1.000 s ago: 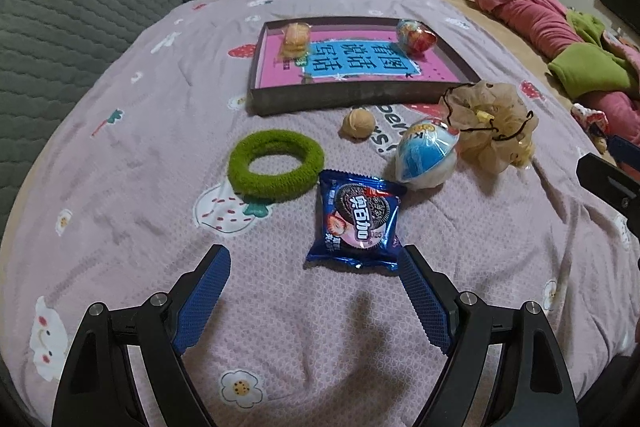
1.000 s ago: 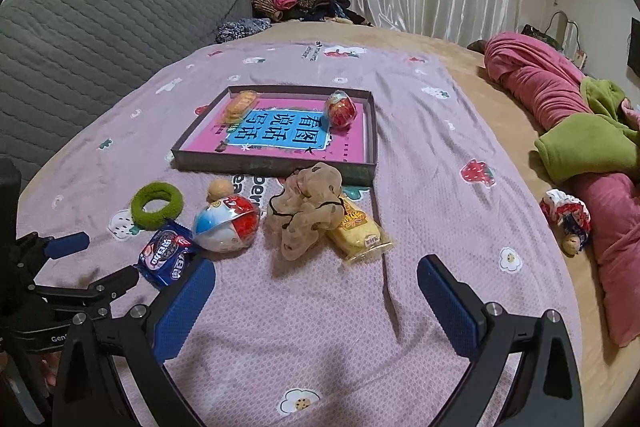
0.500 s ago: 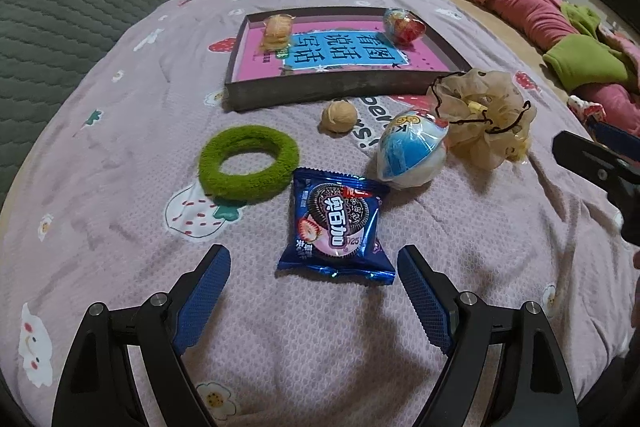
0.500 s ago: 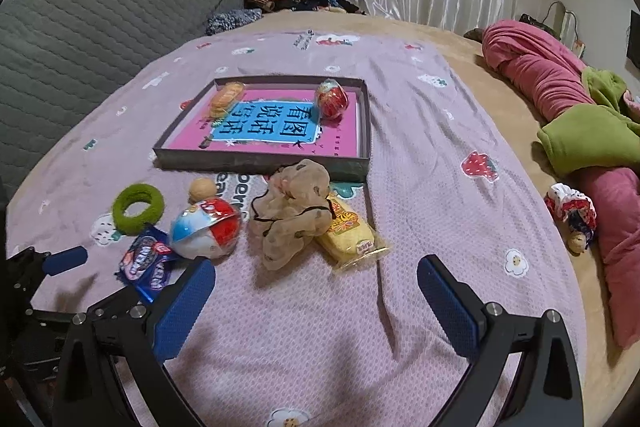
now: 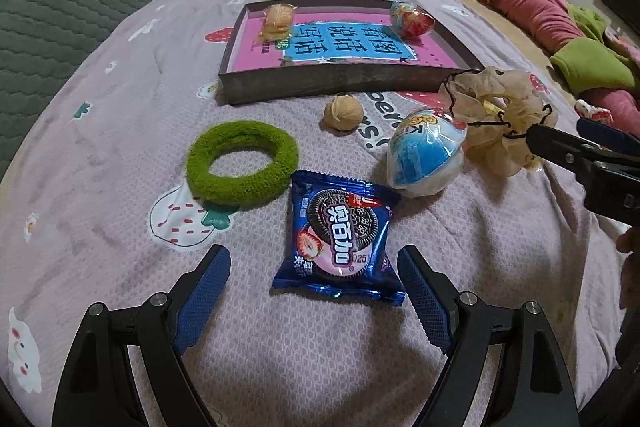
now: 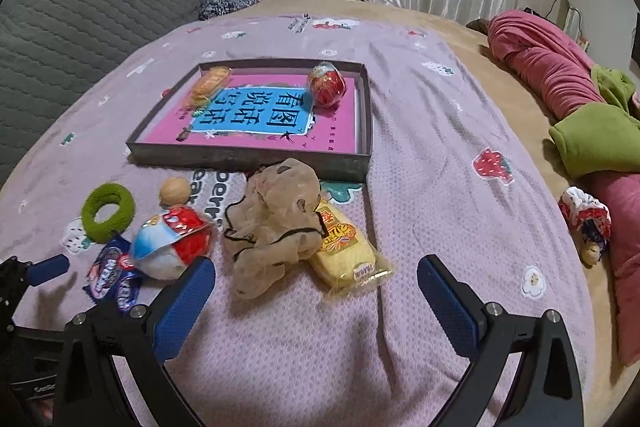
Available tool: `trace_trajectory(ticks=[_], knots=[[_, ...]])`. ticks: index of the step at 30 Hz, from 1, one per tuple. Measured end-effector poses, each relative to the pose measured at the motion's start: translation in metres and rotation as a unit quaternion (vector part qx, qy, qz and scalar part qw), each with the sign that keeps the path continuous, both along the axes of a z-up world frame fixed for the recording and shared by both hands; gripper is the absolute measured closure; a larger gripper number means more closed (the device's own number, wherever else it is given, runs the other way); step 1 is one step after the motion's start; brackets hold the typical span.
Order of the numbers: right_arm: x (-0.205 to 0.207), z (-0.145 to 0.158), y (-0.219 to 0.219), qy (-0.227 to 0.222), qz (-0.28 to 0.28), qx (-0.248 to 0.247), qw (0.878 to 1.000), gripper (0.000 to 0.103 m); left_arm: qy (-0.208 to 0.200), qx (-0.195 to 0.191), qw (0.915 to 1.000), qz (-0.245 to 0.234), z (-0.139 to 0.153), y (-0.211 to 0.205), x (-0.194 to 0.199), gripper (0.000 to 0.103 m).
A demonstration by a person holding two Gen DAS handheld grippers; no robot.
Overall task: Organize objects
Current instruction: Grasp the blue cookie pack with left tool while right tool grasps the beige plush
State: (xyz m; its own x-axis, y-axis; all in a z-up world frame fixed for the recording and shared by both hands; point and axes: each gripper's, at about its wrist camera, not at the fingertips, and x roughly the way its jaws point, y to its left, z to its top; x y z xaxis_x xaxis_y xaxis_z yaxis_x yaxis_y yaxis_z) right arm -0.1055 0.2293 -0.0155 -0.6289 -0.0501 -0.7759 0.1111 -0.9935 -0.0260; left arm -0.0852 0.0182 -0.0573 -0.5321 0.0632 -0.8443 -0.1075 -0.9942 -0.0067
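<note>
On the pink bedsheet (image 5: 100, 147), the left gripper (image 5: 314, 269) hangs wide-jawed around the near end of the blue cookie packet (image 5: 340, 239), empty, while the right gripper (image 6: 316, 277), equally wide and empty, hangs before the beige scrunchie (image 6: 276, 223) and yellow snack packet (image 6: 348, 255), near the tray (image 6: 248, 159).
</note>
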Motion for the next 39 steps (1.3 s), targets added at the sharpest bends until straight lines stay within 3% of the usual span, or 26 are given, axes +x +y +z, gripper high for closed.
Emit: trace_trajectory(ticks=[13, 19, 27, 33, 39], knots=[[-0.023, -0.007, -0.009, 0.006, 0.019, 0.026, 0.999, 0.004, -0.010, 0.009, 0.9999, 0.005, -0.013, -0.003, -0.013, 0.017], [-0.028, -0.012, -0.014, 0.004, 0.028, 0.031, 0.999, 0.019, -0.014, 0.011, 0.9998, 0.009, -0.020, 0.000, -0.018, 0.017], [-0.026, -0.020, -0.024, -0.008, 0.057, 0.030, 0.998, 0.066, -0.014, 0.031, 0.9993, 0.014, -0.021, -0.003, -0.019, 0.017], [-0.020, -0.018, -0.027, -0.008, 0.076, 0.014, 0.997, 0.079, -0.012, 0.043, 0.9990, 0.007, -0.022, -0.003, -0.018, 0.019], [-0.014, -0.015, -0.020, -0.013, 0.082, -0.030, 0.996, 0.081, -0.012, 0.054, 0.9984, 0.005, -0.023, -0.005, -0.017, 0.033]])
